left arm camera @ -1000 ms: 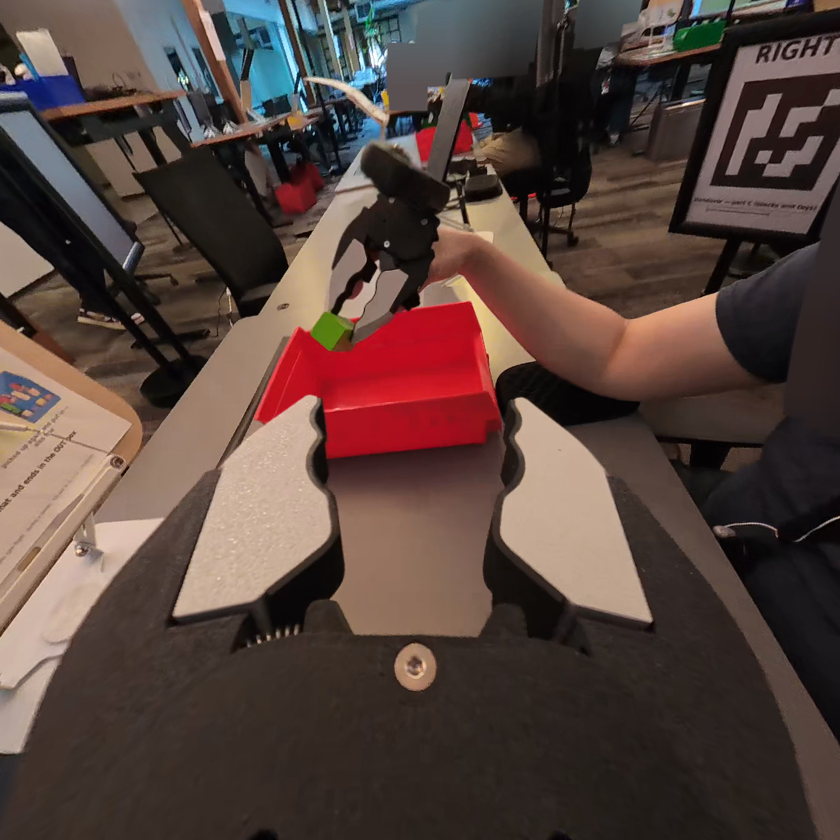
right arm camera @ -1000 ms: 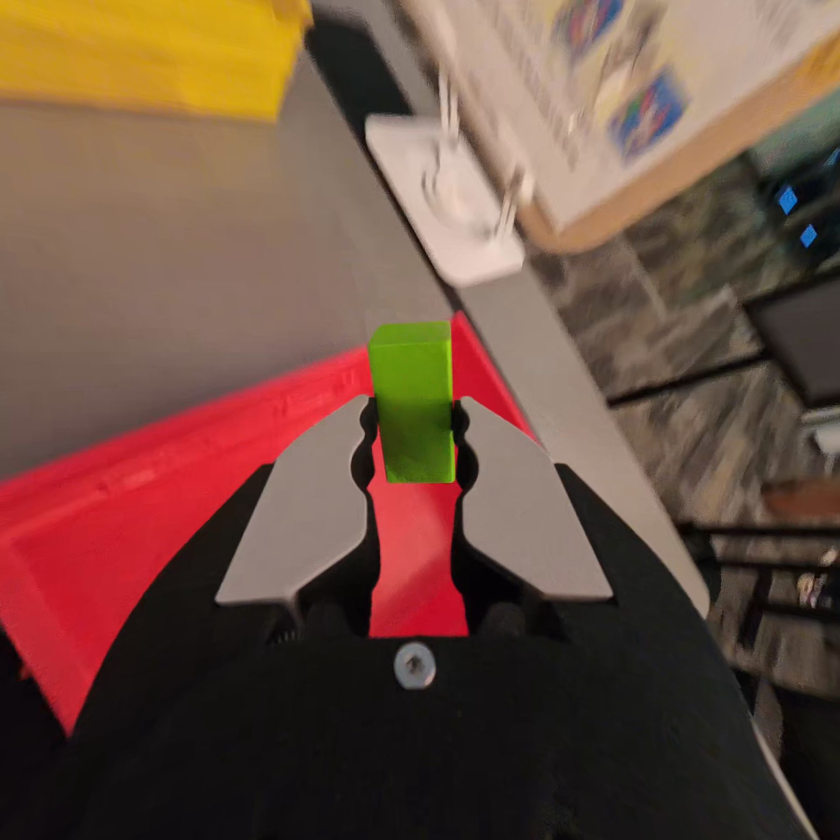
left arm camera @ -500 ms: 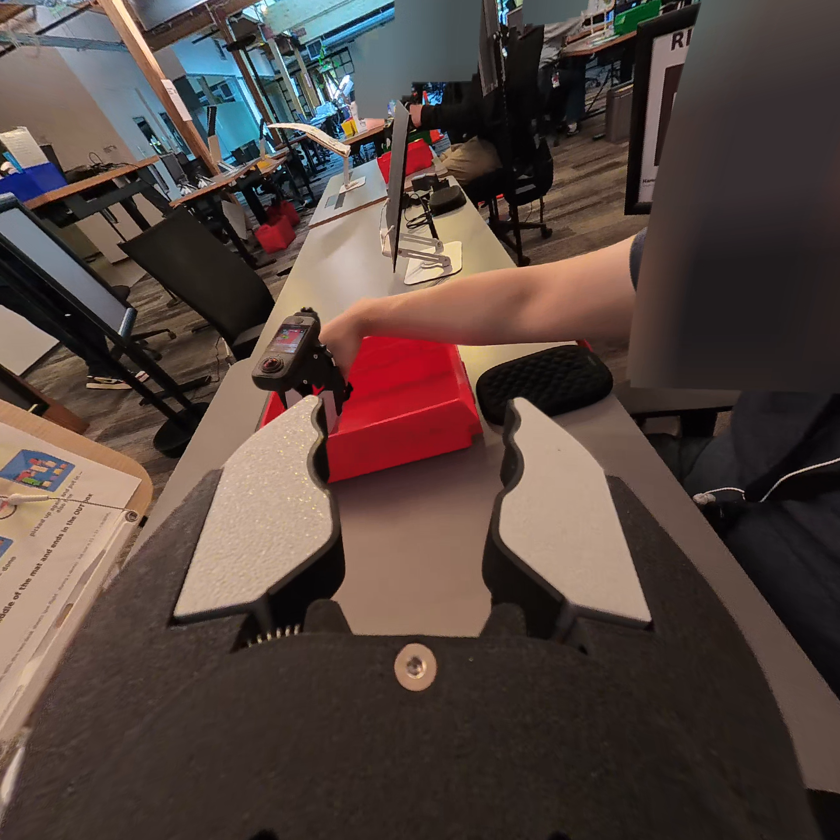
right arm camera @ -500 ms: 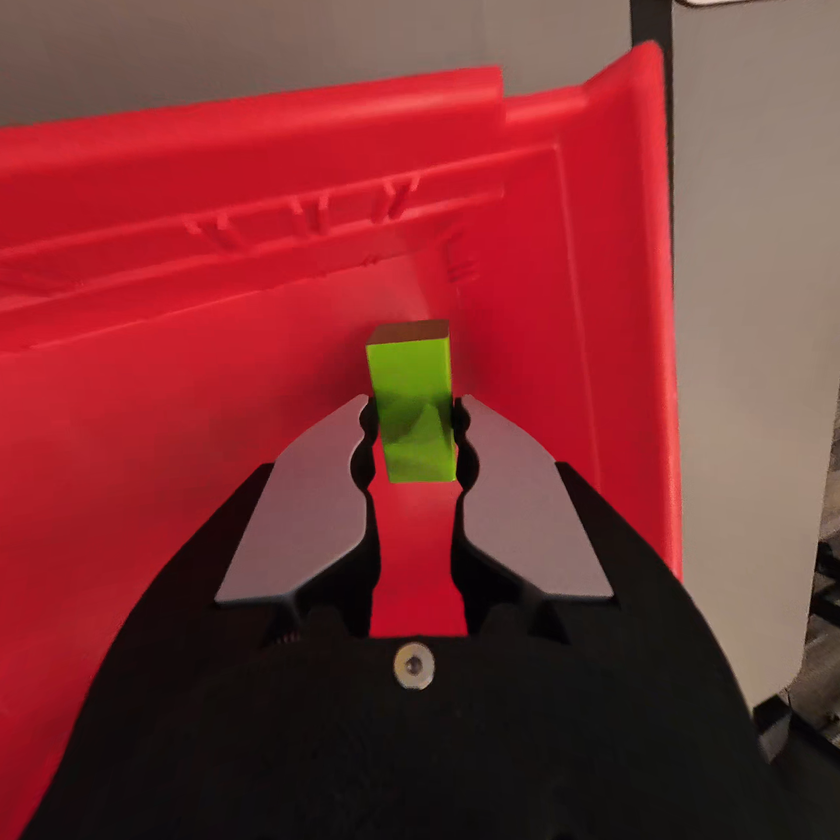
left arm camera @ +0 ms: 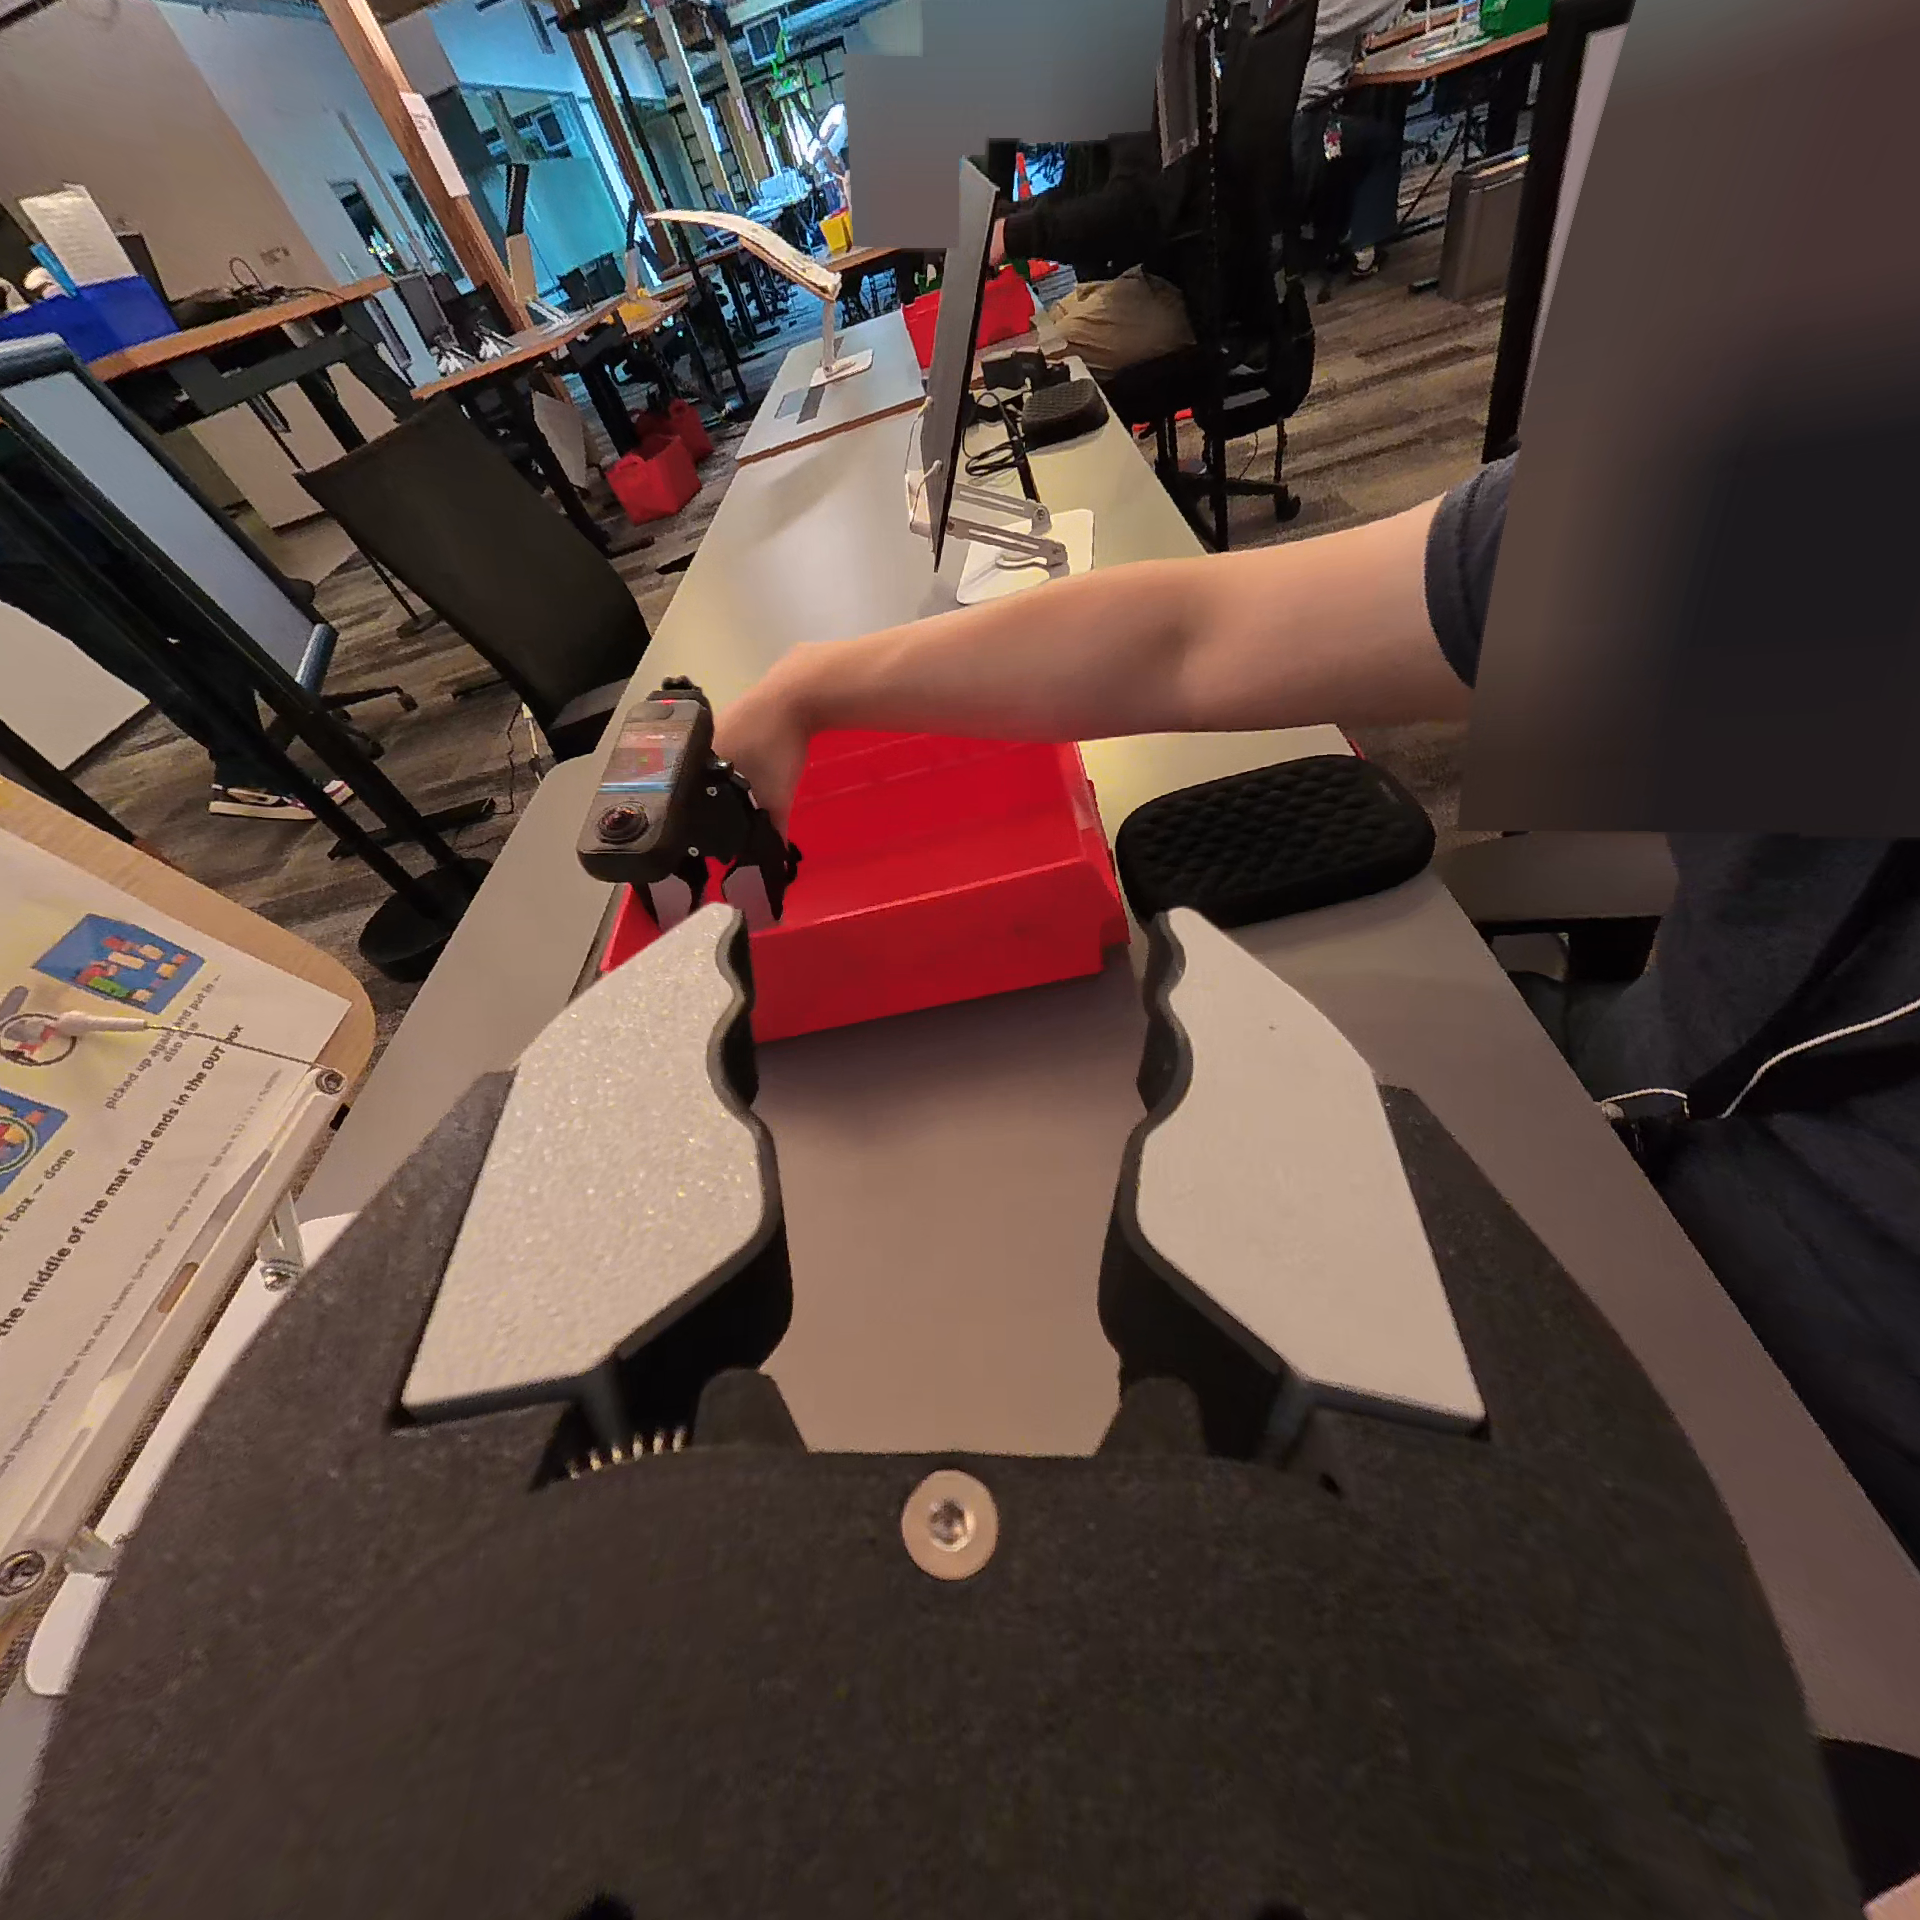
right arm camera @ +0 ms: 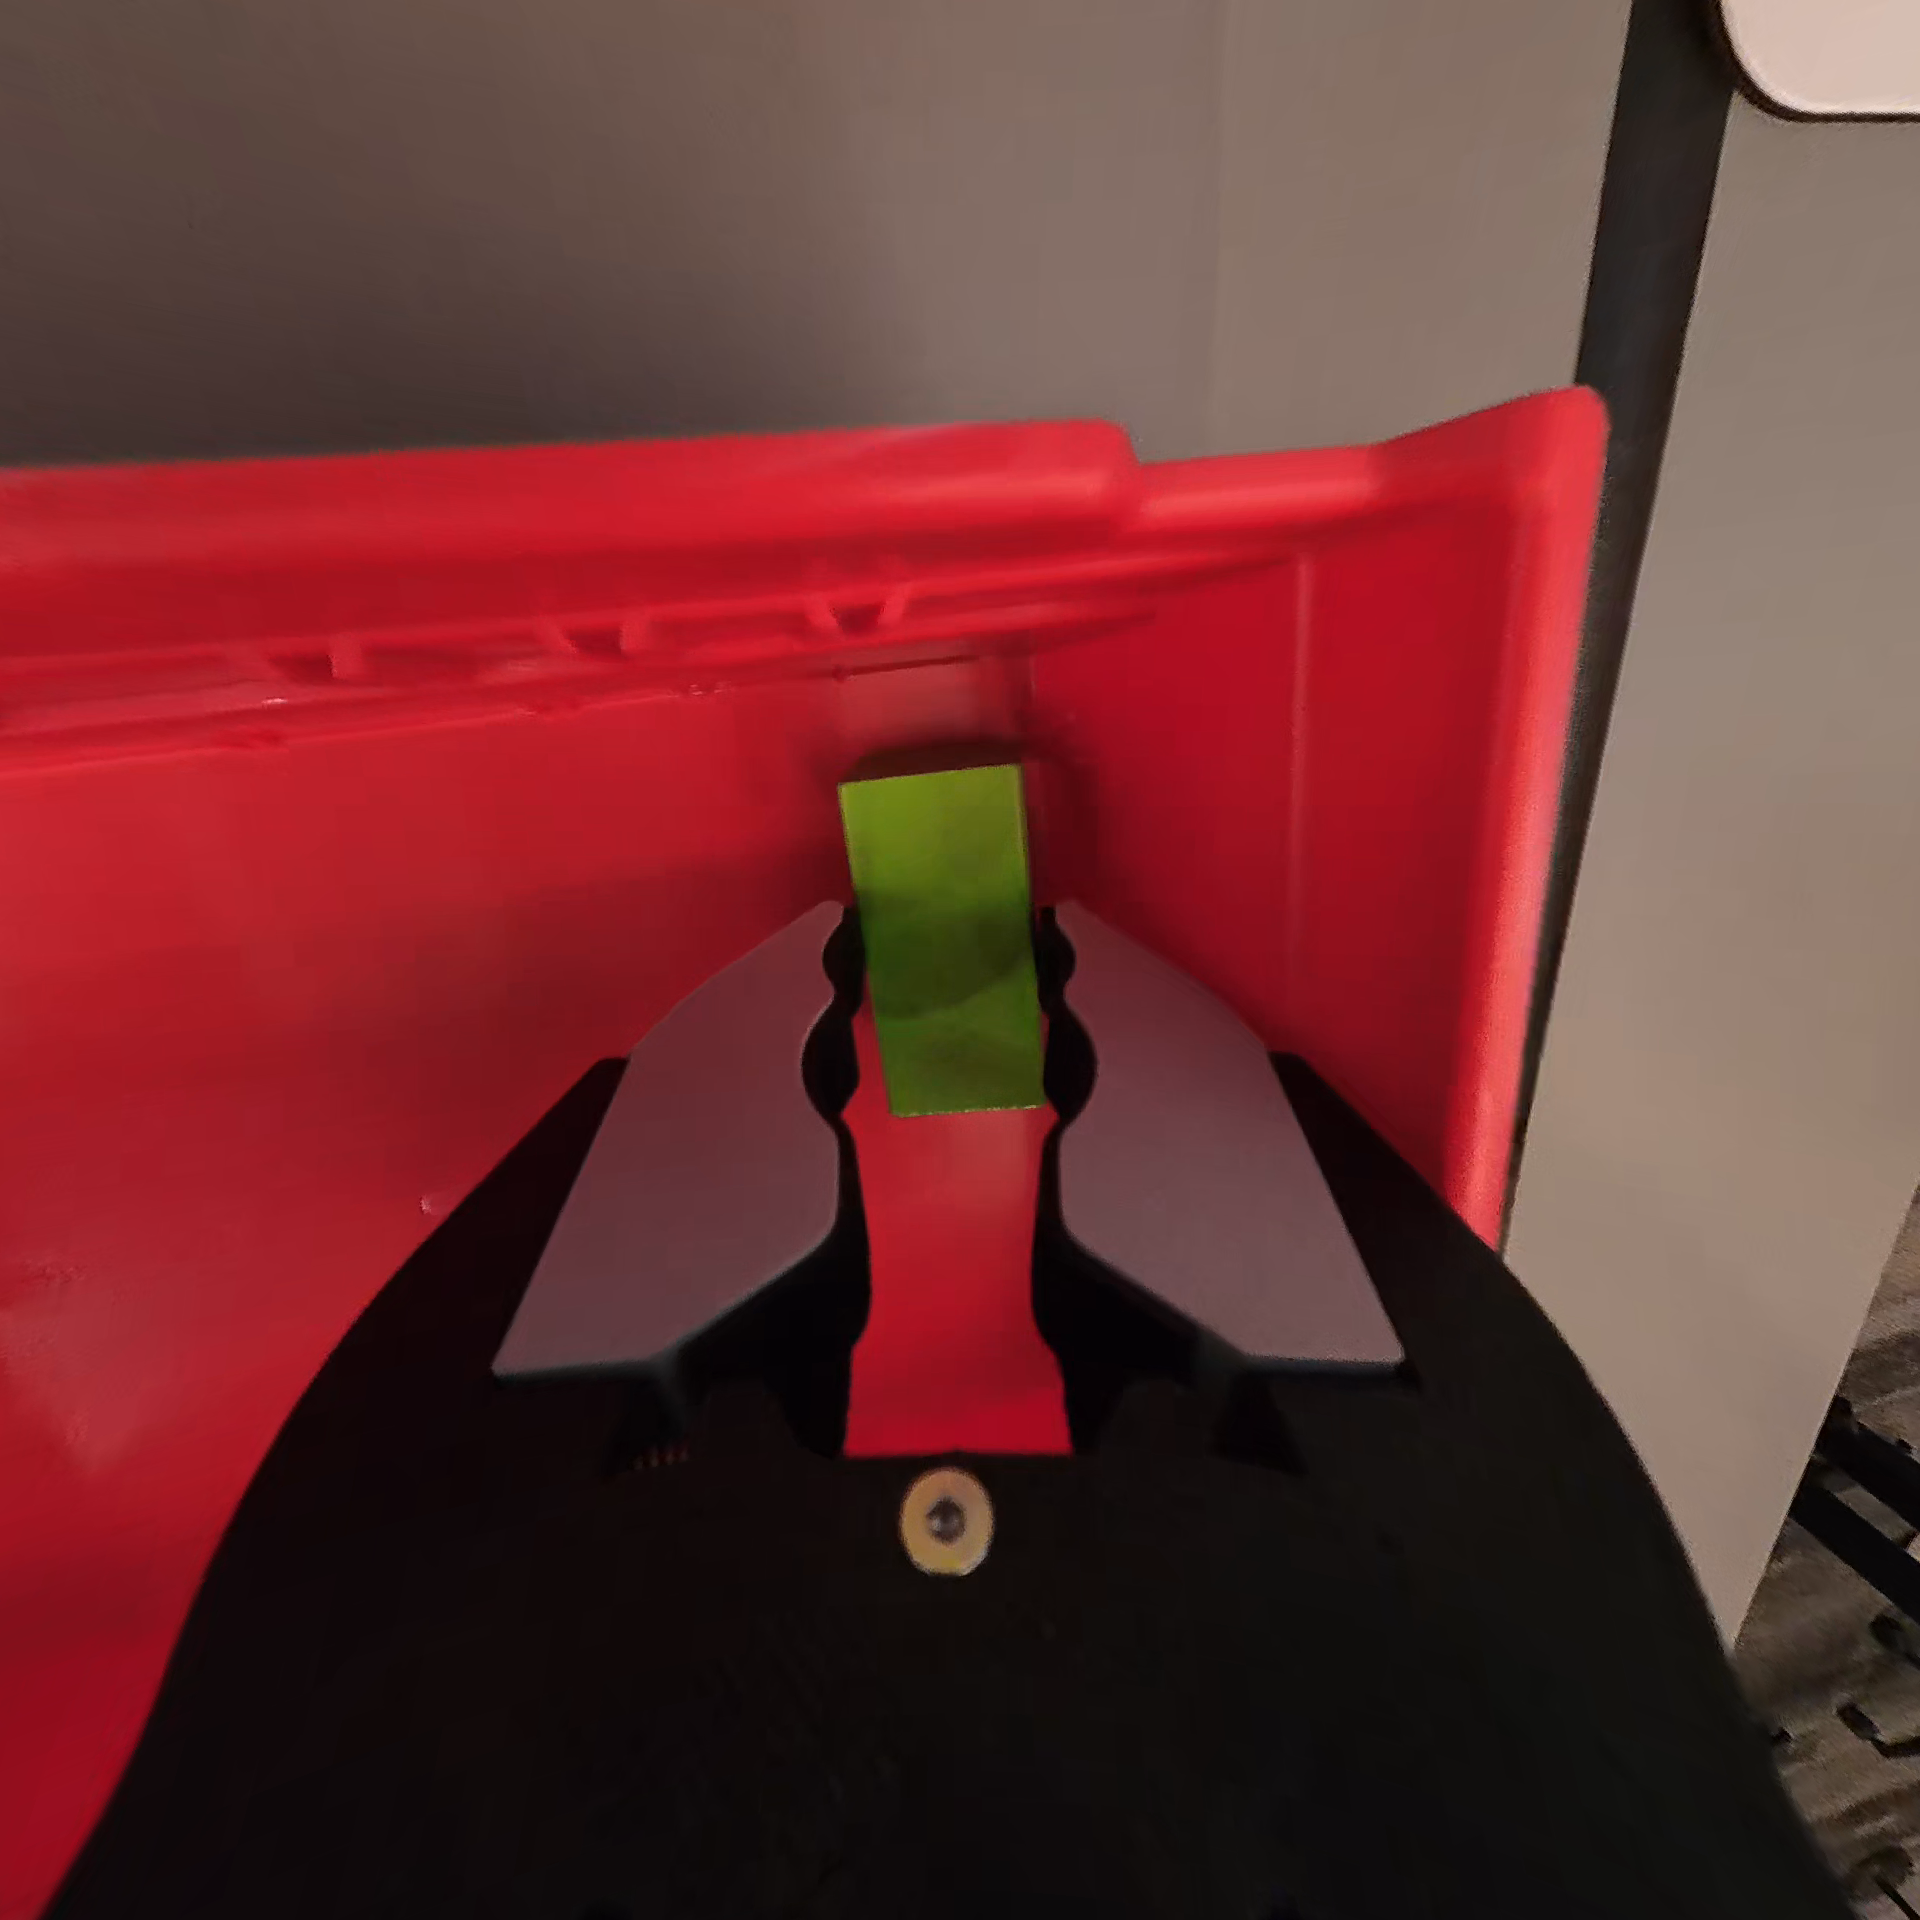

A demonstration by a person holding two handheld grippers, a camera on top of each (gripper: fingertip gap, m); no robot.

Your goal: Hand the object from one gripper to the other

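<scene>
Two hand-held grippers in play. Your right hand-held gripper (right arm camera: 948,997) is clamped on the green block (right arm camera: 943,935), both fingers (right arm camera: 717,1132) pressed to its sides, and it's reaching down inside the red bin (right arm camera: 416,935). Block sits in the bin's corner, its far end close to the corner walls; can't tell if it touches the wall or floor. From the left wrist view you see that same right hand-held gripper (left arm camera: 717,883) dipped into the near-left corner of the red bin (left arm camera: 935,914), your hand (left arm camera: 769,738) on it, block hidden there. Your left hand-held gripper (left arm camera: 945,1039) is spread wide with nothing between the fingers (left arm camera: 613,1153), hanging over the grey tabletop (left arm camera: 935,1195) just short of the bin. Black pad (left arm camera: 1278,831) lies just beside the bin on the tabletop, instruction board (left arm camera: 135,1091) off to your left
</scene>
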